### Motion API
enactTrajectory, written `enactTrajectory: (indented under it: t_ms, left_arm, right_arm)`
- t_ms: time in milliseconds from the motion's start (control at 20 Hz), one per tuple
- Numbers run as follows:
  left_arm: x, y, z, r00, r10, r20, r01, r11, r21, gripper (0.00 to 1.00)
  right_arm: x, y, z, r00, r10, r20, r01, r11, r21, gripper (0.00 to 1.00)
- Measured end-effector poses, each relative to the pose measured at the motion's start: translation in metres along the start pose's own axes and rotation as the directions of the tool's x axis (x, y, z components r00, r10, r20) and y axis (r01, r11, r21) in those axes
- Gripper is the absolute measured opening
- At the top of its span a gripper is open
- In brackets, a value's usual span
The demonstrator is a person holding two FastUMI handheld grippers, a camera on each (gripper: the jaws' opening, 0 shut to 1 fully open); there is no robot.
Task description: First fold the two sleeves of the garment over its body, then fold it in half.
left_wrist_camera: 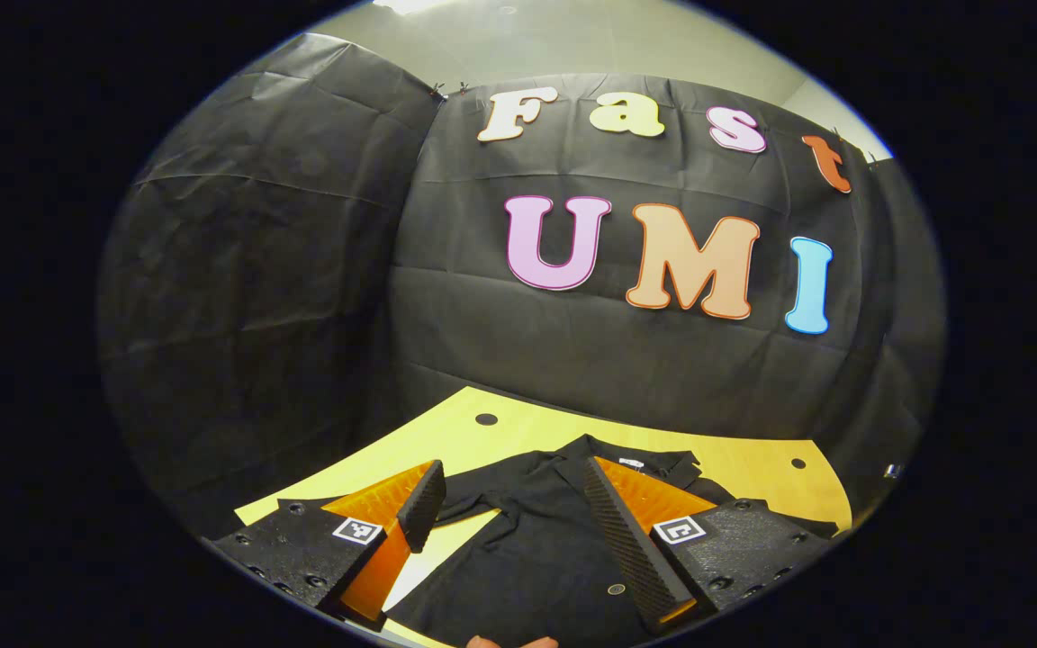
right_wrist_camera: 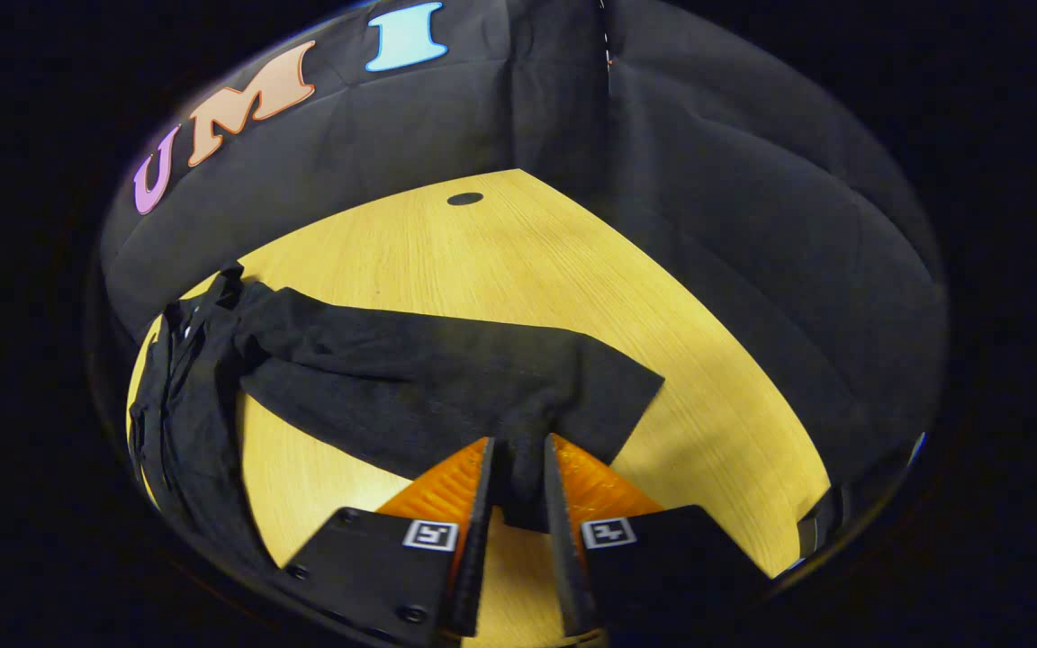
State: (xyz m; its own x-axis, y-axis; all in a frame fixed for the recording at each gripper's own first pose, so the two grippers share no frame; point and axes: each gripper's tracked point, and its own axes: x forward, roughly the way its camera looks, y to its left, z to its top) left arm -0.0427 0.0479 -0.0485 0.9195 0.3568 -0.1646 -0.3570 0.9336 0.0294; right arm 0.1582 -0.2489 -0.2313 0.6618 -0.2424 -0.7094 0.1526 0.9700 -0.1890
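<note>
I see the pale wooden worktop point(right_wrist_camera: 500, 261) running out to the black booth wall point(left_wrist_camera: 266, 288), with small dark round holes near its far edge point(right_wrist_camera: 464, 198). On it lies the black shirt point(left_wrist_camera: 527, 549): in the left gripper view its body is spread beneath my left hand-held gripper point(left_wrist_camera: 509, 504), collar toward the wall. In the right gripper view one long sleeve point(right_wrist_camera: 428, 378) stretches across the wood from the bunched body at the left toward me, its cuff end lying near the middle of the worktop. My right hand-held gripper point(right_wrist_camera: 518, 490) is clamped on the near edge of that sleeve, both fingers point(right_wrist_camera: 482, 522) pressing a fold of cloth between them. My left hand-held gripper has its fingers point(left_wrist_camera: 626, 540) spread wide apart over the shirt, nothing between them. A small button point(left_wrist_camera: 616, 589) shows on the cloth by the left gripper's right-hand finger.
</note>
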Motion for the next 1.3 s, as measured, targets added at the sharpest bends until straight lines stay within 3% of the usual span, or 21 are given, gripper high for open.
enactTrajectory:
  t_ms: [50, 100, 200, 450, 600, 750, 900, 1100, 1300]
  left_arm:
    - [0.0, 0.003, 0.001, 1.0, 0.004, 0.0, -0.004, 1.0, -0.002, 0.92]
    - [0.0, 0.005, 0.001, 1.0, 0.007, 0.0, -0.007, 1.0, -0.004, 0.92]
    - [-0.001, 0.012, 0.001, 1.0, 0.015, 0.005, -0.015, 1.0, -0.005, 0.92]
    - [-0.002, 0.031, 0.005, 0.999, 0.038, 0.019, -0.038, 0.999, -0.019, 0.92]
    - [-0.002, 0.043, 0.003, 0.999, 0.051, 0.015, -0.05, 0.998, -0.037, 0.93]
    - [-0.003, 0.056, -0.001, 0.998, 0.06, 0.007, -0.06, 0.997, -0.058, 0.93]
    - [-0.003, 0.075, -0.004, 0.997, 0.078, 0.003, -0.077, 0.994, -0.075, 0.93]
    - [-0.008, 0.114, -0.001, 0.992, 0.123, 0.016, -0.121, 0.989, -0.085, 0.93]
    - [-0.016, 0.155, -0.002, 0.984, 0.178, 0.024, -0.176, 0.982, -0.075, 0.92]
  right_arm:
    - [0.0, 0.004, 0.0, 1.0, 0.017, 0.008, -0.017, 1.0, 0.016, 0.29]
    - [0.0, 0.005, 0.002, 1.0, 0.022, 0.02, -0.022, 0.999, 0.038, 0.12]
    - [0.001, 0.009, 0.003, 0.999, 0.03, 0.026, -0.032, 0.996, 0.082, 0.06]
    - [-0.005, 0.011, 0.01, 0.999, 0.034, 0.028, -0.036, 0.998, 0.061, 0.03]
    - [-0.022, 0.046, 0.028, 0.992, 0.094, 0.079, -0.096, 0.995, 0.023, 0.03]
    - [-0.052, 0.101, 0.056, 0.976, 0.169, 0.135, -0.163, 0.985, -0.056, 0.03]
    - [-0.086, 0.179, 0.077, 0.944, 0.28, 0.177, -0.25, 0.953, -0.173, 0.03]
    - [-0.111, 0.299, 0.082, 0.88, 0.448, 0.158, -0.408, 0.884, -0.23, 0.02]
    - [-0.111, 0.396, 0.05, 0.862, 0.504, 0.052, -0.442, 0.799, -0.409, 0.02]
